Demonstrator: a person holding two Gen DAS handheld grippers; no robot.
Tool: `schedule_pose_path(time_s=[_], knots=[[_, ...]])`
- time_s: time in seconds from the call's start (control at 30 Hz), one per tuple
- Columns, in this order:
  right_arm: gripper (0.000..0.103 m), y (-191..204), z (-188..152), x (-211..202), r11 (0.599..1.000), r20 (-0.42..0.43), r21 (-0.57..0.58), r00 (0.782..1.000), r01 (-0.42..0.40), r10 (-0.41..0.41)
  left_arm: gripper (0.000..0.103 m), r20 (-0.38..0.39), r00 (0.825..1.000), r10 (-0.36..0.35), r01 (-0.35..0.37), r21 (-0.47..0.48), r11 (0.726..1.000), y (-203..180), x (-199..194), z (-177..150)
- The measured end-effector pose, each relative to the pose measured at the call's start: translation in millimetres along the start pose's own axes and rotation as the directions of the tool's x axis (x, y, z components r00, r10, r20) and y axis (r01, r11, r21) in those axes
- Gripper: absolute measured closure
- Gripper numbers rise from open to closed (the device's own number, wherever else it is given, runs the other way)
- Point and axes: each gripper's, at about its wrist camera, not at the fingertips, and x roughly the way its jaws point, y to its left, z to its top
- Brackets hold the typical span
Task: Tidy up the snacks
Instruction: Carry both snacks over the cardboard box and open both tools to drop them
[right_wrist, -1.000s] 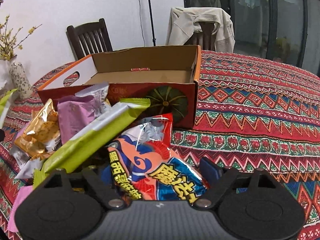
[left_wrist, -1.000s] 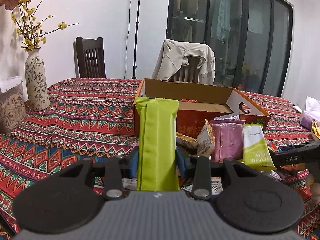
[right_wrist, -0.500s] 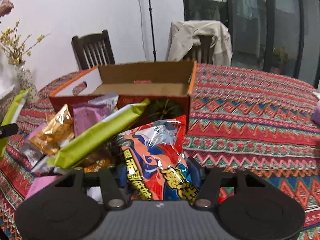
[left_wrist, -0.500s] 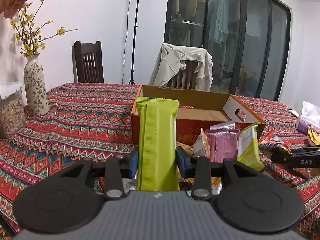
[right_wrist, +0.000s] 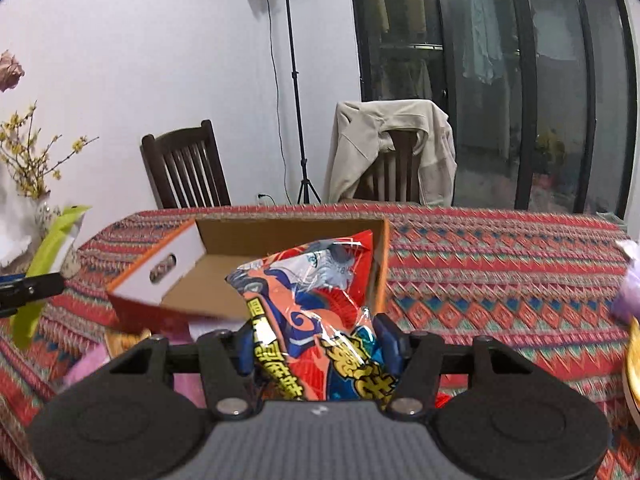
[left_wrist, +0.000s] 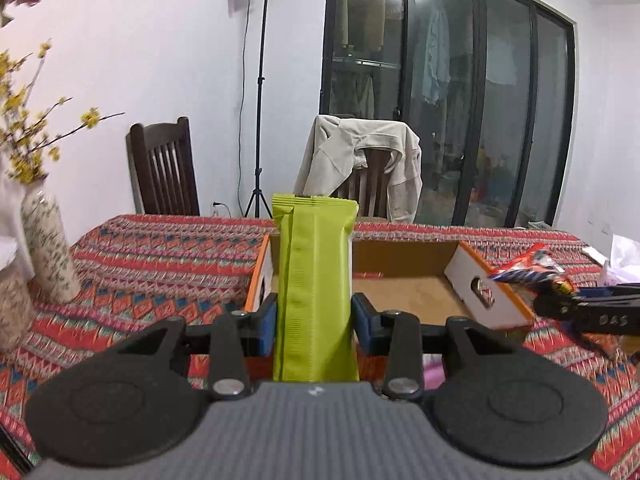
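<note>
Above the patterned table, the left gripper [left_wrist: 315,316] clamps a green bar [left_wrist: 315,280] and the right gripper [right_wrist: 320,346] a red packet [right_wrist: 316,304], both poised before the open cardboard box [left_wrist: 404,284]; lowering each well inside before release should stop spills.

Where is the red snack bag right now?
The red snack bag is clamped in the right hand-held gripper, raised before the open cardboard box.
</note>
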Motion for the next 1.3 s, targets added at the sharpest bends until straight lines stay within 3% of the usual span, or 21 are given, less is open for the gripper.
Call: schedule_pose_path(time_s=[0.43, 0.73, 1.03, 1.1, 1.13, 1.23, 1.27, 1.3], knots=[[0.046, 18, 52, 100, 0.997, -0.009, 0.067, 1.000, 0.026, -0.025, 0.064, 0.007, 1.000, 0.021, -0.021, -0.018, 1.000, -16, 90, 42], [0.046, 15, 42, 144, 0.995, -0.025, 0.070, 0.997, 0.076, -0.075, 0.064, -0.064, 0.995, 0.080, -0.081, -0.019, 0.996, -7, 150, 21], [0.045, 14, 29, 163, 0.996, -0.089, 0.052, 0.994, 0.074, -0.069, 0.063, -0.125, 0.991, 0.041, -0.045, -0.023, 0.999, 2, 164, 0], [0.044, 14, 26, 166, 0.997, -0.107, 0.046, 0.992, 0.068, -0.063, 0.059, -0.111, 0.993, 0.047, -0.049, -0.022, 0.999, 2, 161, -1], [0.043, 13, 25, 166, 0.997, -0.112, 0.047, 0.992, 0.062, -0.057, 0.050, -0.102, 0.994, 0.043, -0.046, -0.021, 0.999, 2, 159, -1], [0.039, 12, 25, 166, 0.997, -0.116, 0.051, 0.992, 0.057, -0.051, 0.011, -0.071, 0.996, 0.053, -0.055, -0.030, 0.998, 0, 153, 1], [0.033, 11, 25, 165, 0.997, -0.113, 0.054, 0.992, 0.056, -0.050, 0.001, -0.053, 0.997, 0.059, -0.060, -0.034, 0.998, 0, 150, 1], [0.022, 10, 26, 164, 0.997, -0.107, 0.056, 0.993, 0.056, -0.049, 0.000, -0.034, 0.998, 0.059, -0.060, -0.040, 0.997, 0, 148, 2]])
